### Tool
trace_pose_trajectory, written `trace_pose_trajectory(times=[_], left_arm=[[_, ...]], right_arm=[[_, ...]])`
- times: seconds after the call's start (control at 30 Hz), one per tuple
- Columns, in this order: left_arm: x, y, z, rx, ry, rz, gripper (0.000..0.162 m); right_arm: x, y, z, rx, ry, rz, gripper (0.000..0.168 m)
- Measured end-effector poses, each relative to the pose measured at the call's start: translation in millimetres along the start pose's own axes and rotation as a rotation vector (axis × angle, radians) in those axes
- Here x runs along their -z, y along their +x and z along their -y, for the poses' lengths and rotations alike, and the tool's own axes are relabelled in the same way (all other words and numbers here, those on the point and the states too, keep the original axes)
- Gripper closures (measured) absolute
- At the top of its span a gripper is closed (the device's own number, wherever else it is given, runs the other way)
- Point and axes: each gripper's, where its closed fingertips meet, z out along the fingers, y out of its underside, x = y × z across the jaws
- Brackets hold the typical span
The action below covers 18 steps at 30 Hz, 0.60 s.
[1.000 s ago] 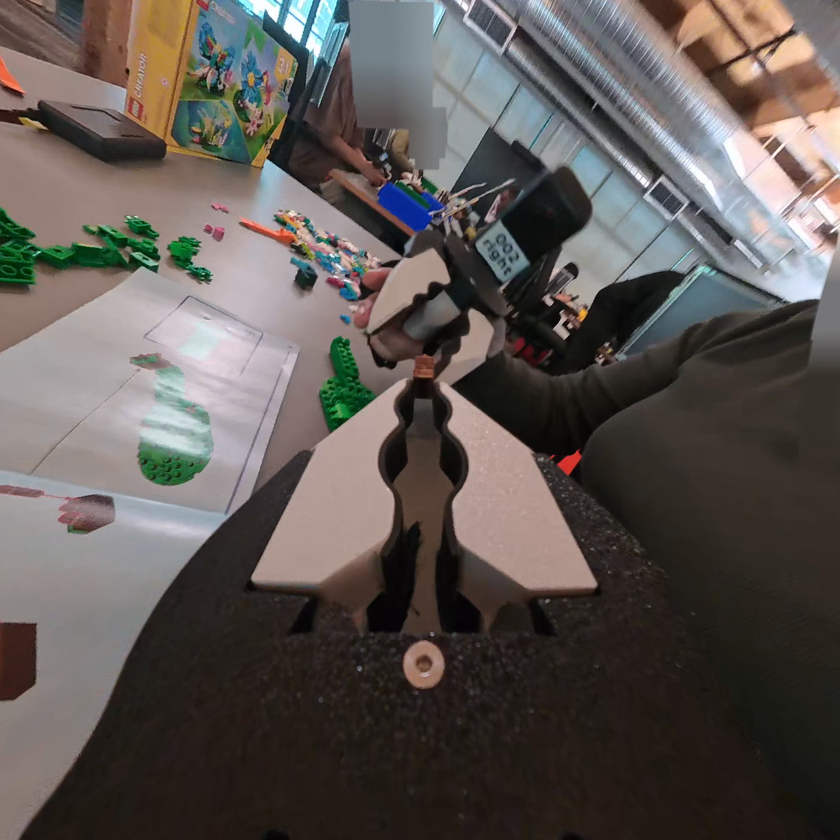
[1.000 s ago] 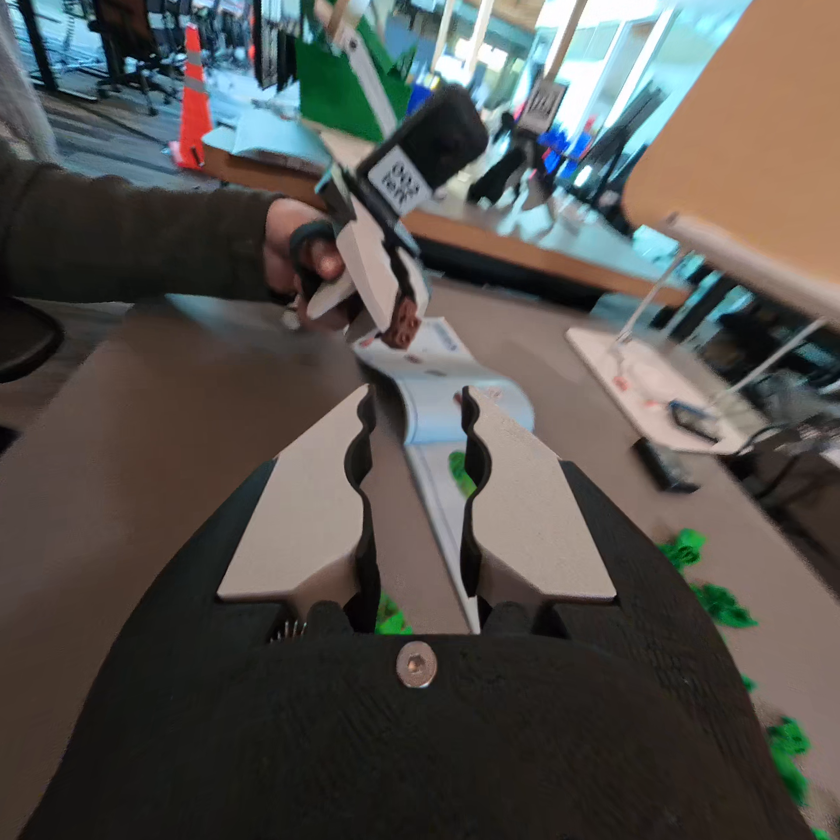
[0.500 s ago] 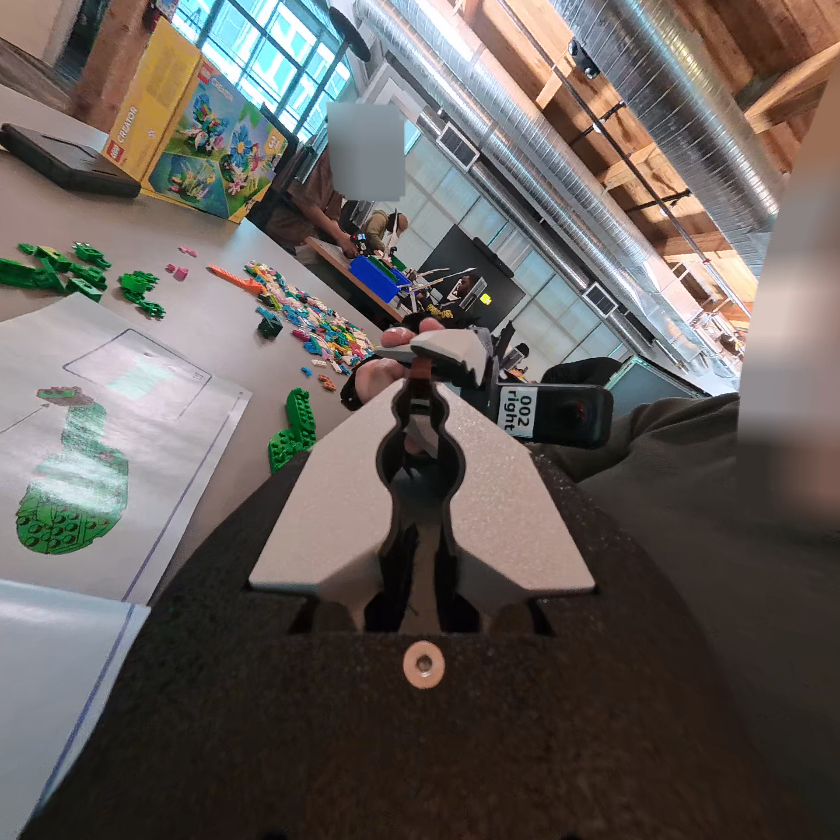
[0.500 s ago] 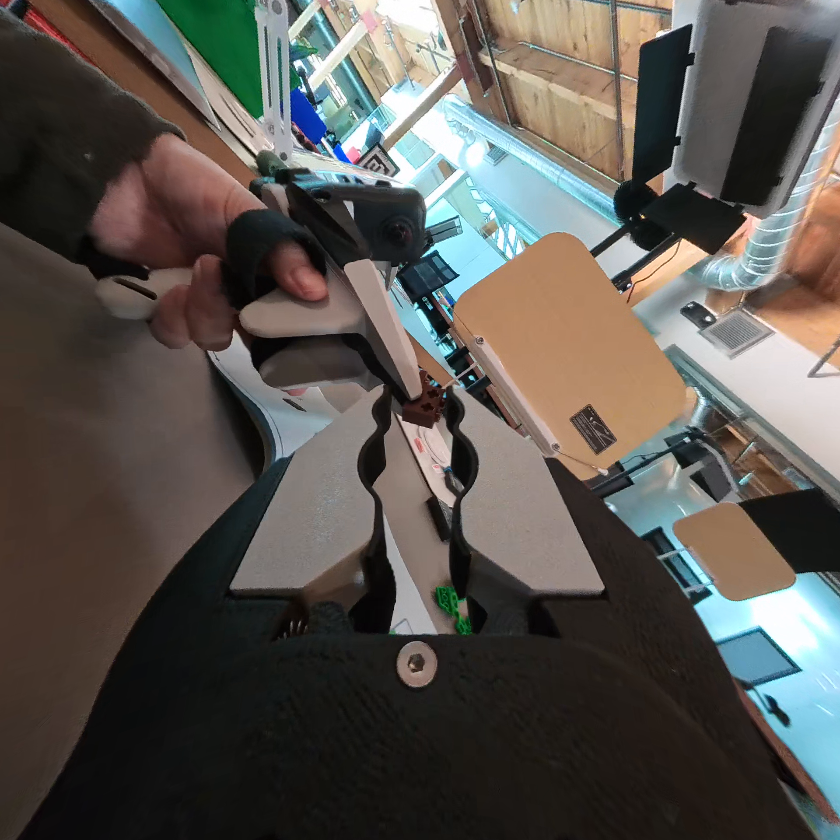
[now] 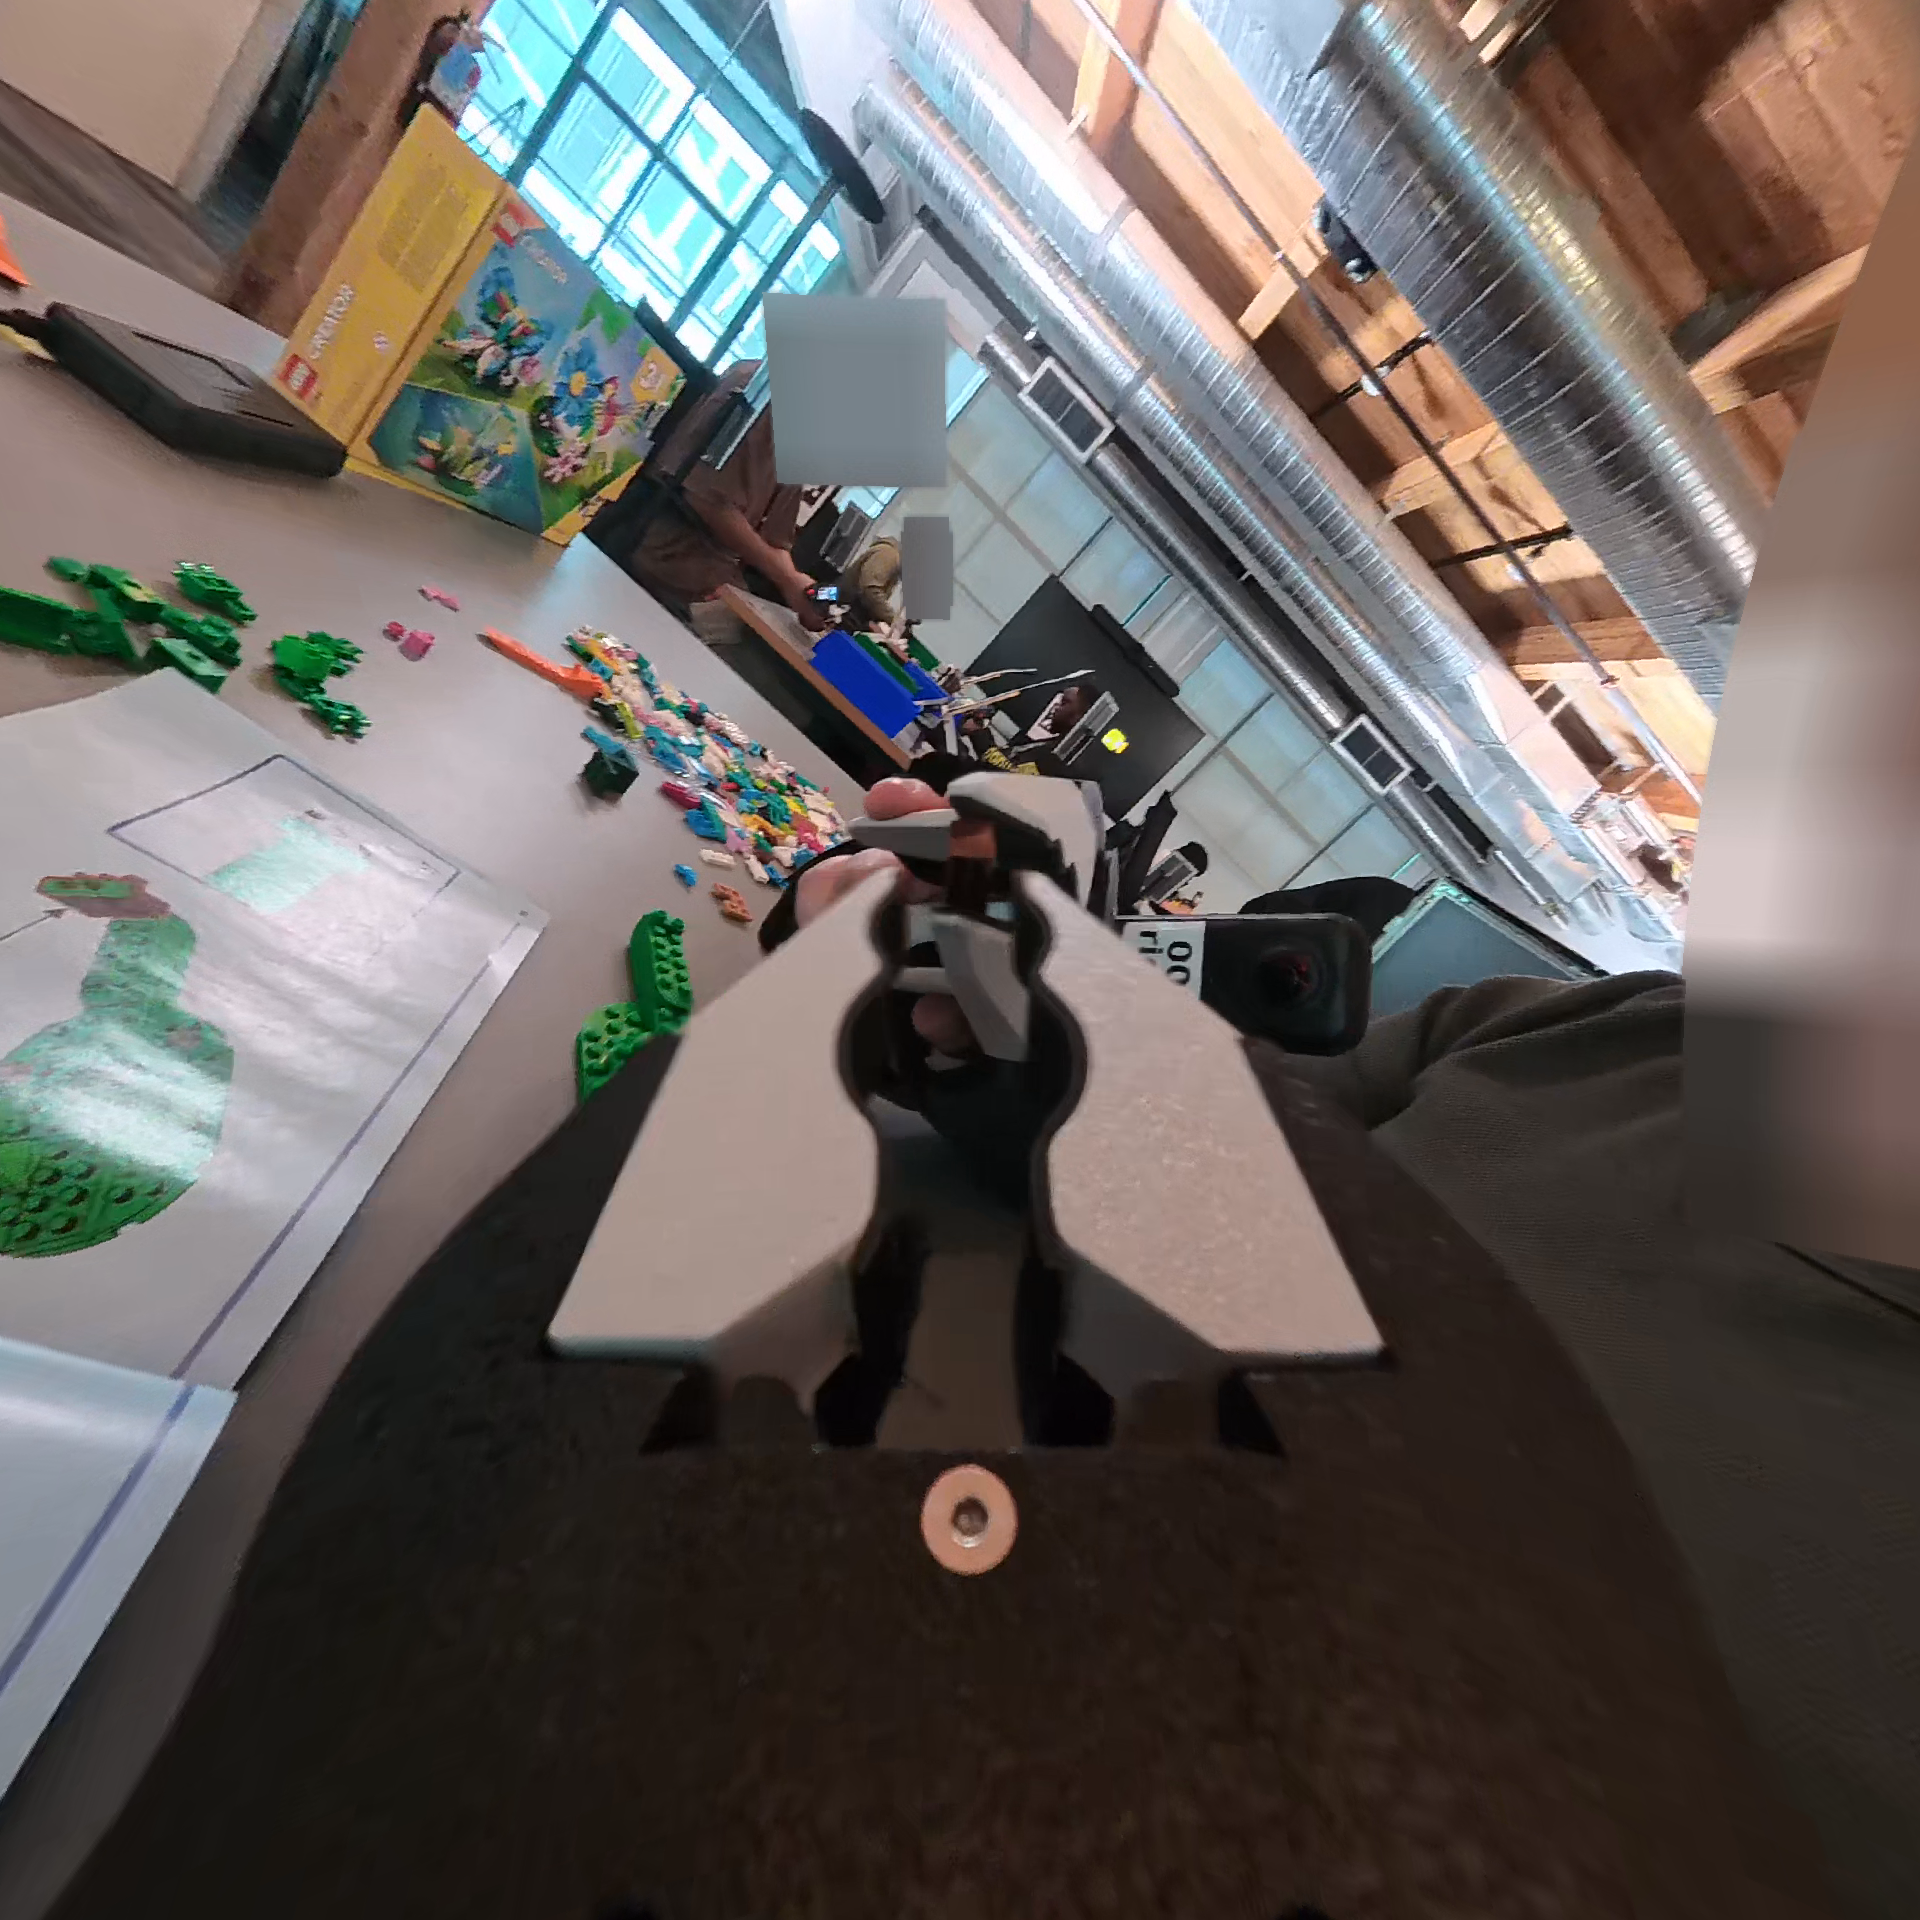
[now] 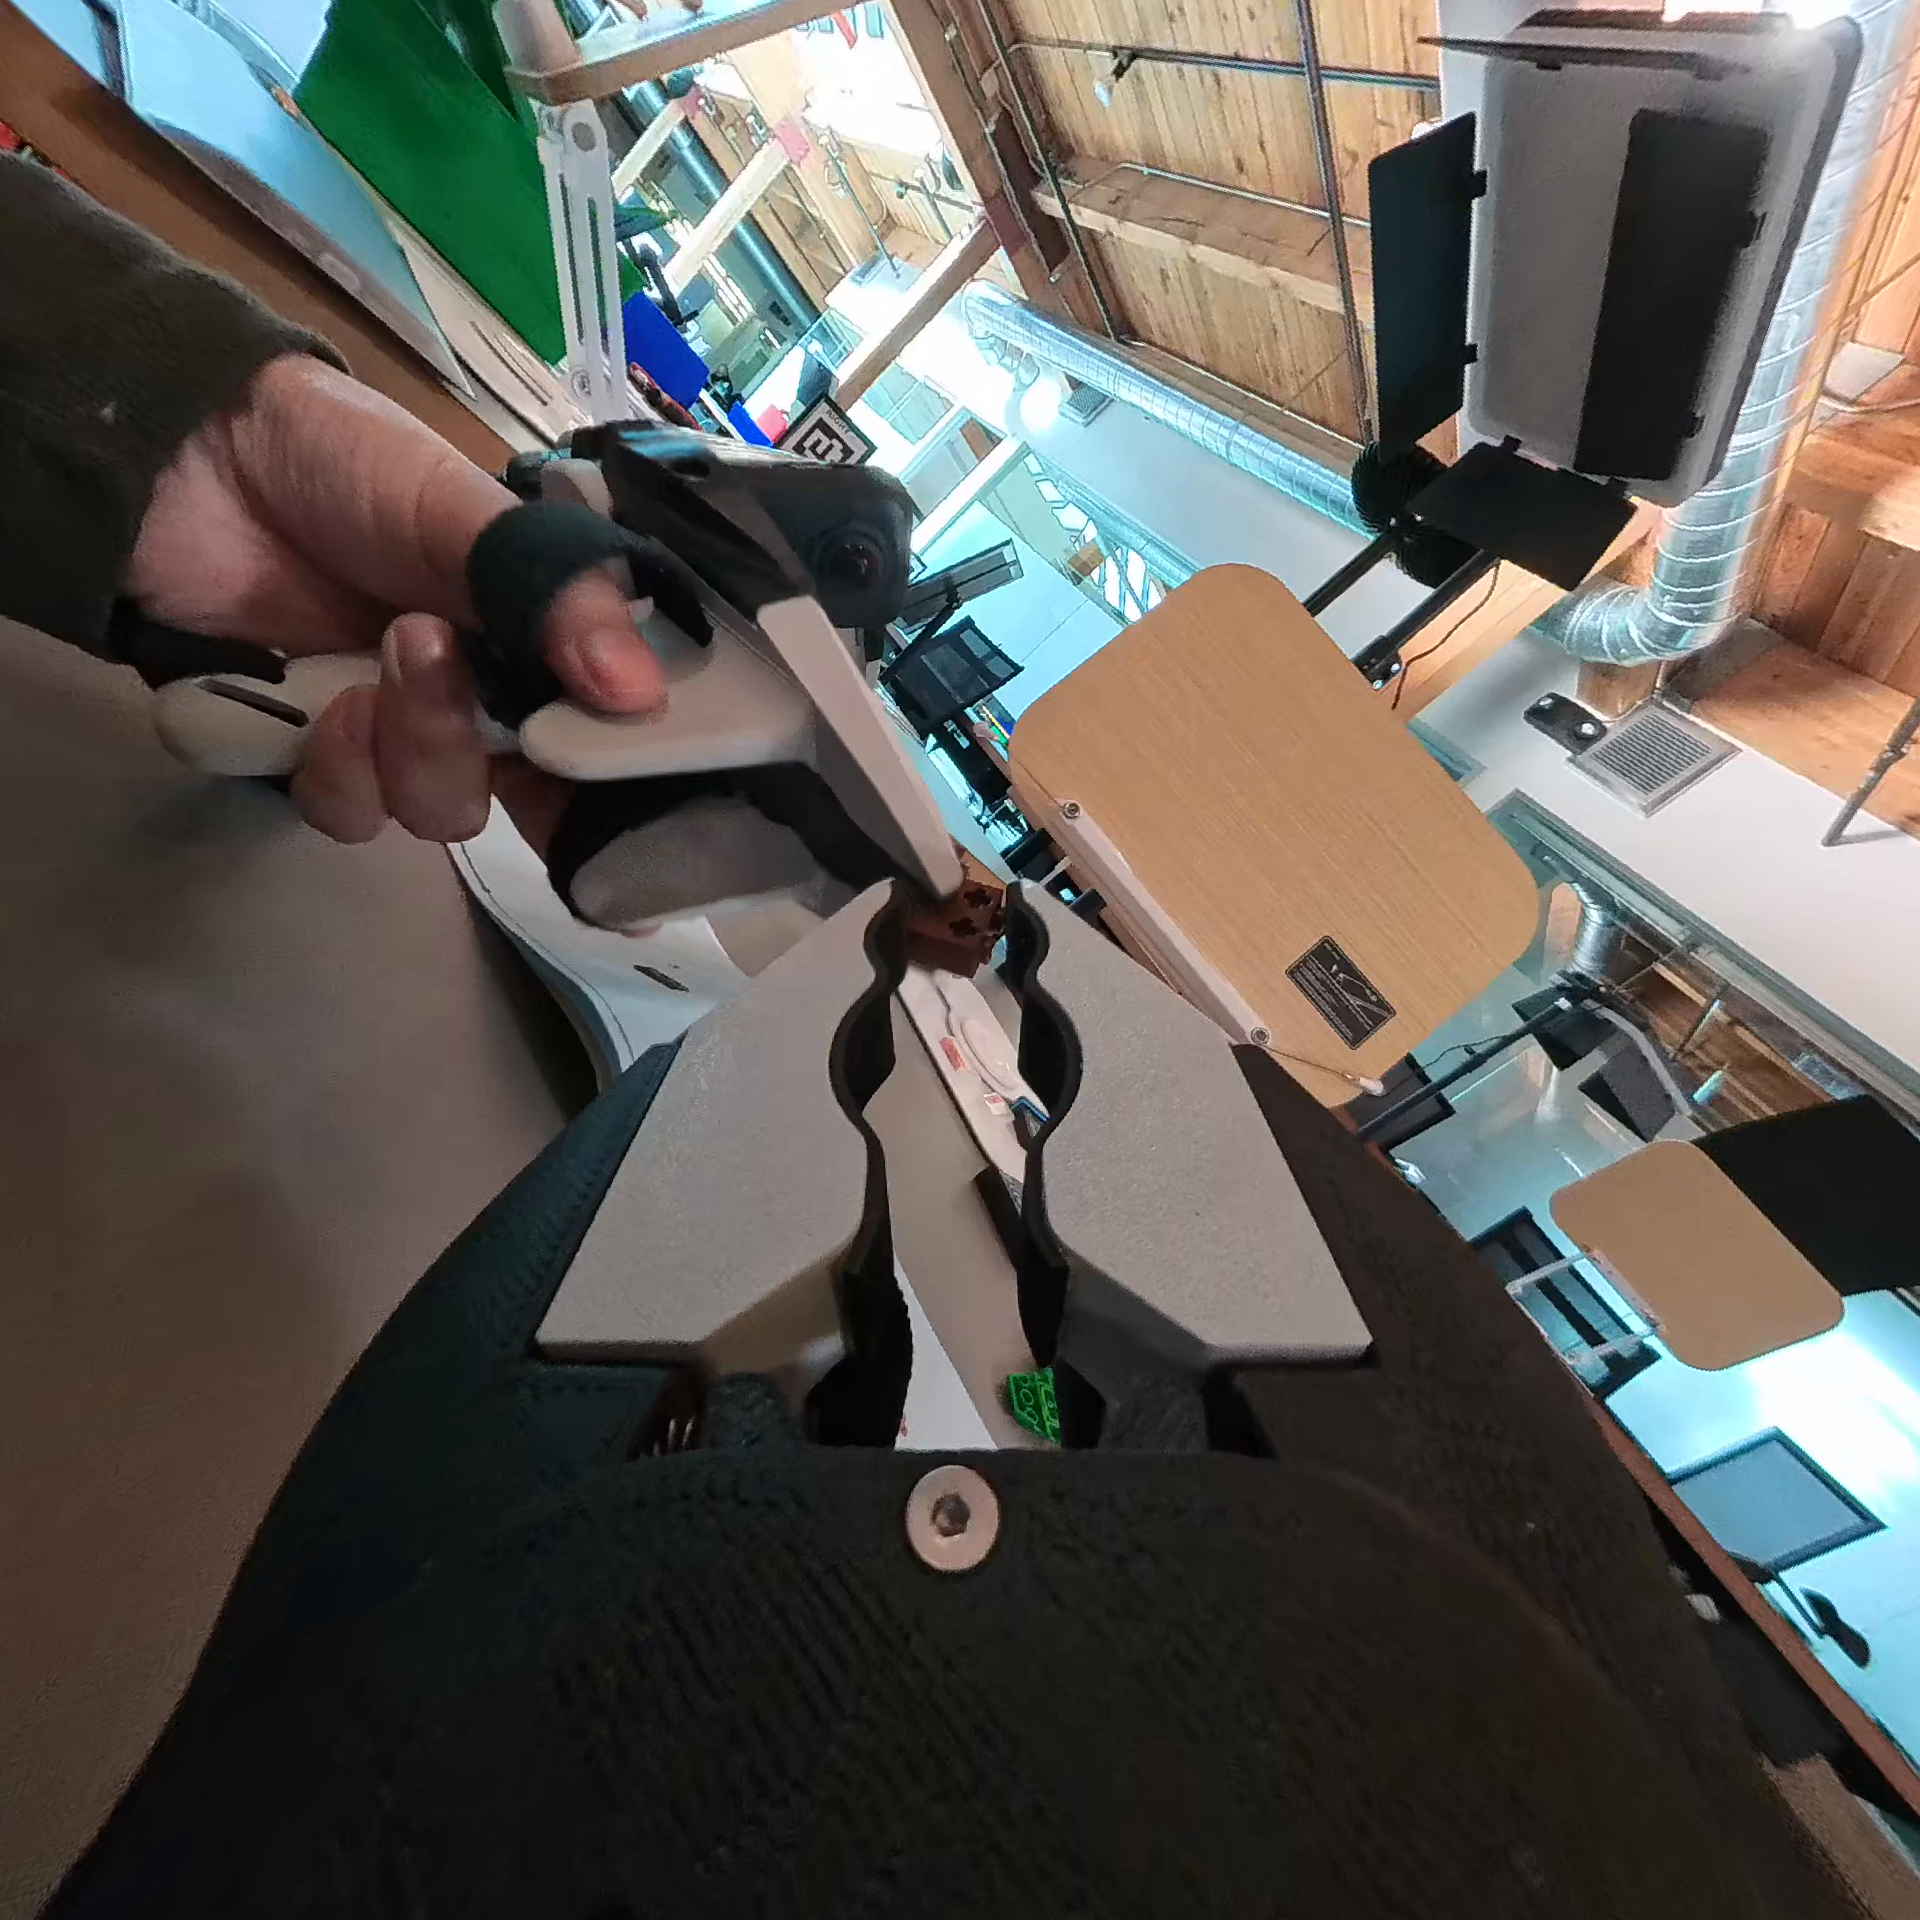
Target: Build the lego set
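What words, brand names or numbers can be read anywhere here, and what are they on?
I do not quote writing; these things bear it:
Yellow box on the table: printed brand and lettering.
White sticker on the black camera: partly hidden.
Black label on the wooden board: too small to read.
Instruction sheet: pictures only, no readable text.

Each camera sits just behind its own pair of grey fingers, looking forward along them, tilted up and rolled, so ceiling ducts and timber fill much of both frames. The left wrist view faces across the grey table (image 5: 488,748) toward the other handheld gripper, very near. The right wrist view looks back the opposite way — at the opposing gripper, equally close. Both share one spot: the small brown lego brick (image 5: 966,854) (image 6: 958,923) between the fingertips.
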Motion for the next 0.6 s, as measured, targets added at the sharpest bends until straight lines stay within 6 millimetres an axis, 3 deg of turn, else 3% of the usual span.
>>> trace_pose_trajectory(times=[0.03, 0.13, 0.33, 0.5, 0.6], left_arm=[[-0.1, -0.1, 0.1, -0.004, 0.003, -0.002, 0.153], [-0.6, 0.3, -3.7, -0.049, -0.021, -0.003, 0.156], [2.1, -28.8, -21.9, -0.373, -0.214, 0.224, 0.156], [2.7, -39.2, -38.6, -0.558, -0.334, 0.348, 0.156], [21.9, -50.5, -38.3, -0.626, -0.328, 0.457, 0.156]], right_arm=[[0.1, -0.5, -0.1, -0.001, 0.004, -0.001, 0.151], [2.9, -2.1, 0.5, -0.011, 0.029, 0.029, 0.149], [17.5, 4.0, -26.5, 0.017, -0.043, 0.051, 0.105], [27.0, -11.6, -27.3, 0.235, -0.048, 0.051, 0.106], [39.6, -5.4, -18.1, 0.246, 0.027, 0.023, 0.11]])
